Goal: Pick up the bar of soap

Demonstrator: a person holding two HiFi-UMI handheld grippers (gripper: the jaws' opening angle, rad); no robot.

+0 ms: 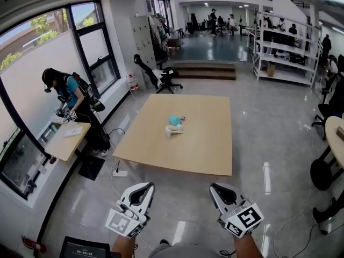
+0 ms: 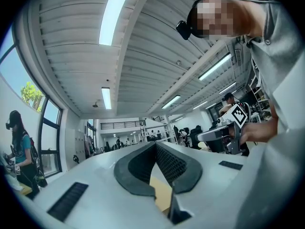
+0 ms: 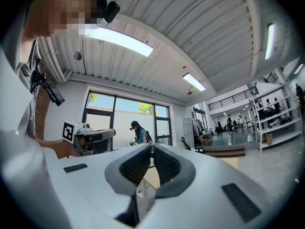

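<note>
Left gripper (image 1: pixel 144 187) and right gripper (image 1: pixel 216 188) hang near, clenched empty; arriving shut could shove the far soap (image 1: pixel 175 121) away.

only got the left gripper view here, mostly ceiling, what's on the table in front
Observer: The head view shows a small teal and cream pile near the middle of the wooden table. I cannot tell which part is the soap.
Operator: how close are we to it
Observer: Not close. The left tongs and the right tongs are both held short of the table's near edge, over the floor.
Operator: right tongs holding anything
Observer: No. The right gripper view shows them shut with nothing between.
</note>
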